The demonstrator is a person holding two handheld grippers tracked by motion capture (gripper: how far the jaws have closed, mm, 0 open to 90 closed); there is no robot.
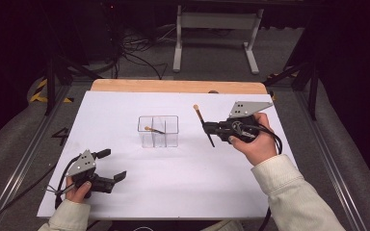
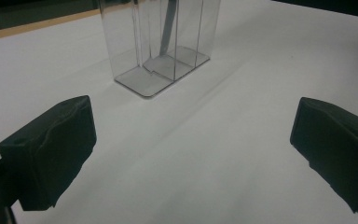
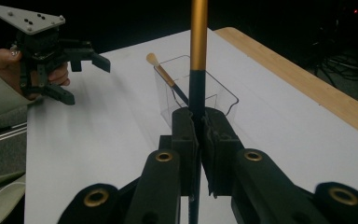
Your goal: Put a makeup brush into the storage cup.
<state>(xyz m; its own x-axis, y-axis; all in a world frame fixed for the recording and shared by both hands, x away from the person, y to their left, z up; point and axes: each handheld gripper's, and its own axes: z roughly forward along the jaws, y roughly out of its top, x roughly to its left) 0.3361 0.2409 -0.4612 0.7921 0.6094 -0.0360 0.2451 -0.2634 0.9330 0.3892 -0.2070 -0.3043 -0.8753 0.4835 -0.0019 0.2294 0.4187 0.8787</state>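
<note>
A clear divided container (image 1: 158,131) stands mid-table with one brush (image 1: 153,130) leaning in it, its tan tip up at the left. My right gripper (image 1: 208,128) is to the right of the container, shut on a second brush (image 1: 200,115) with a black handle and a gold ferrule. In the right gripper view the jaws clamp that brush (image 3: 198,51) upright, with the container (image 3: 228,98) just behind. My left gripper (image 1: 114,164) rests open near the front left. Its jaws stand wide apart, facing the container (image 2: 161,42) with bare table between them.
A white sheet (image 1: 125,110) covers the table, and a wooden edge (image 1: 173,86) runs along the far side. Beyond the table are cables and a stand's legs (image 1: 217,43) on the floor. In the right gripper view, the left gripper (image 3: 81,74) and its hand sit at the far left.
</note>
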